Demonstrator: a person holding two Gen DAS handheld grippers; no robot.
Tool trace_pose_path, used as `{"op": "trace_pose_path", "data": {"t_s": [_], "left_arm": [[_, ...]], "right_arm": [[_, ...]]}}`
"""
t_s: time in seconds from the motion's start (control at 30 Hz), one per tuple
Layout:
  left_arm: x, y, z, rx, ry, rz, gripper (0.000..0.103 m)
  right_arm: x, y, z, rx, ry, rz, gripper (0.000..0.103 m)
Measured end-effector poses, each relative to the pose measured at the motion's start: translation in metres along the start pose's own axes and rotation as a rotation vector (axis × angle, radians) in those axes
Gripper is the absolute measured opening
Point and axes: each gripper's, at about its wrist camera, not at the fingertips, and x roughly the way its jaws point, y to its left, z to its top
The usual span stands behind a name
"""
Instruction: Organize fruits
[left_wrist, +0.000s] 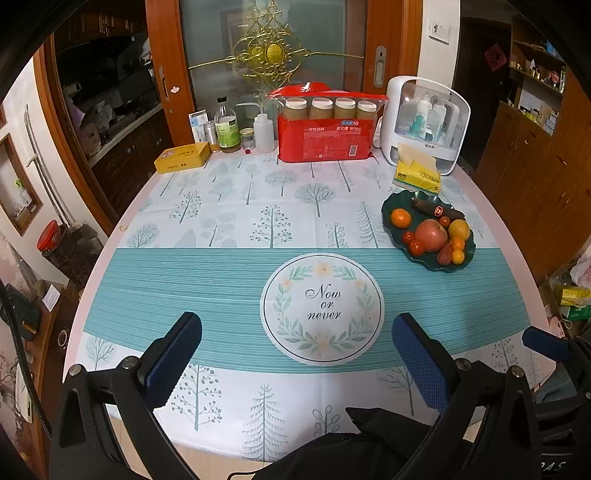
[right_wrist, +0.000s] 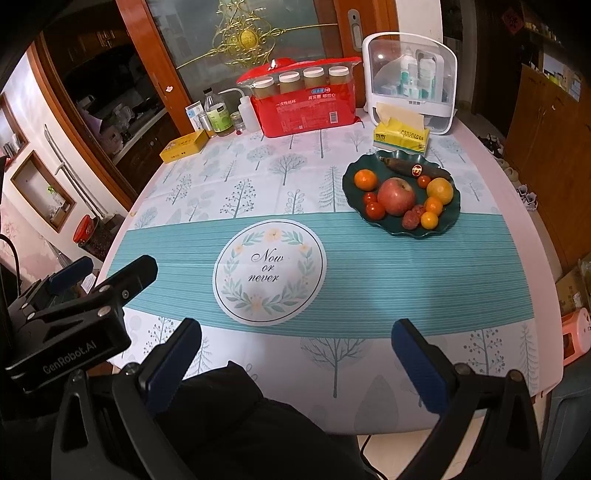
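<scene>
A round worktop (right_wrist: 480, 140) under a tree-printed teal tablecloth (right_wrist: 369, 266) carries a dark green scalloped plate (right_wrist: 452, 218) at its right side. All the visible fruit lies on the plate: a red apple (right_wrist: 396, 195), small oranges (right_wrist: 365, 179) and cherry tomatoes (right_wrist: 375, 209). The left claw (left_wrist: 295, 354) and right claw (right_wrist: 295, 354) hover at the near edge, jaws spread, holding nothing. The gathered fruit fits either sorting finished or an unloading about to start.
</scene>
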Motion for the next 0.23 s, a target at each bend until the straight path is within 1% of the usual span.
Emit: {"op": "trace_pose_path", "data": {"t_s": [0.23], "left_arm": [[0.0014, 0.0004, -0.0048, 0.0, 0.002, -0.002, 0.102]], "right_arm": [[-0.0004, -0.0001, -0.0001, 0.0, 0.001, -0.002, 0.103]]}}
